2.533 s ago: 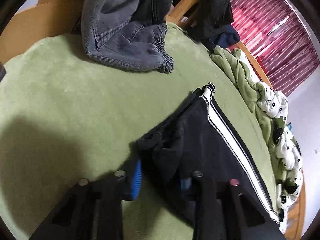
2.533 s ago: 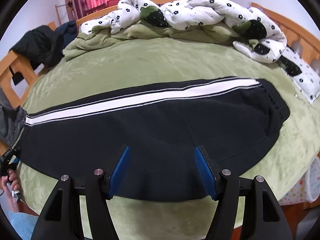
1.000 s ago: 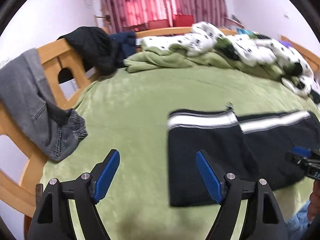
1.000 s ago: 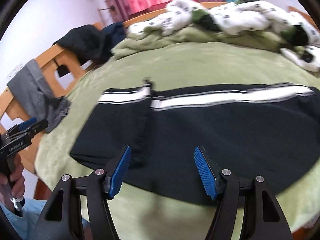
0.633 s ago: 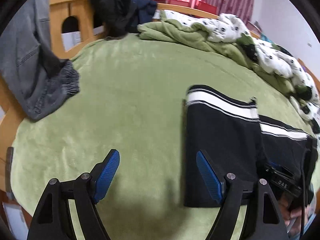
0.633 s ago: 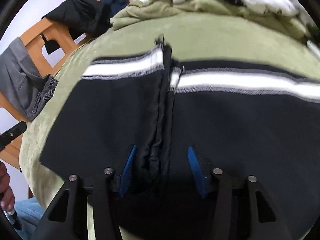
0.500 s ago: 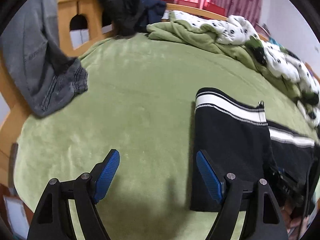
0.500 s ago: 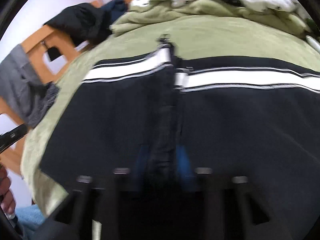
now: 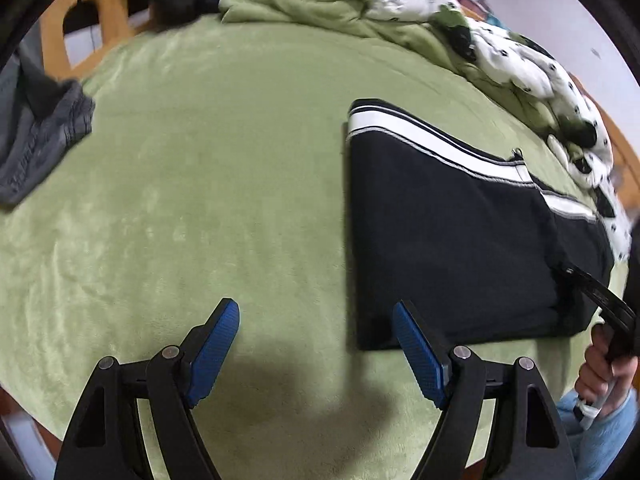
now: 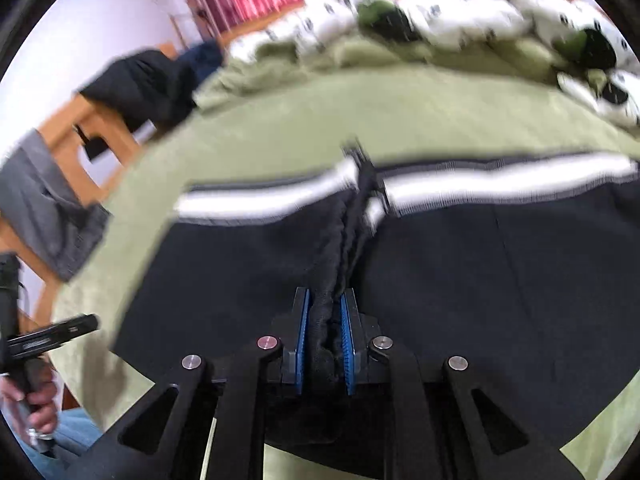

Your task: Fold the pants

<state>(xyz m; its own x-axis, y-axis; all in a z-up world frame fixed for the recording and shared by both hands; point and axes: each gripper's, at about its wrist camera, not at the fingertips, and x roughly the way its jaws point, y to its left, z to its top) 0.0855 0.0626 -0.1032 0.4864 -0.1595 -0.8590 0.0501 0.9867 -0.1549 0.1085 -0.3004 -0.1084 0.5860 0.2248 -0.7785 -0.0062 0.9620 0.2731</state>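
Both cams sit right behind their own fingers, angled steeply down at the green blanket. Left wrist view is low over the near bed edge, looking across toward the rumpled spotted bedding, with the black pants off to its right. Right wrist view is super close over the pants, facing the same far bedding. Shared: pants, blanket, bedding, wooden bed frame.
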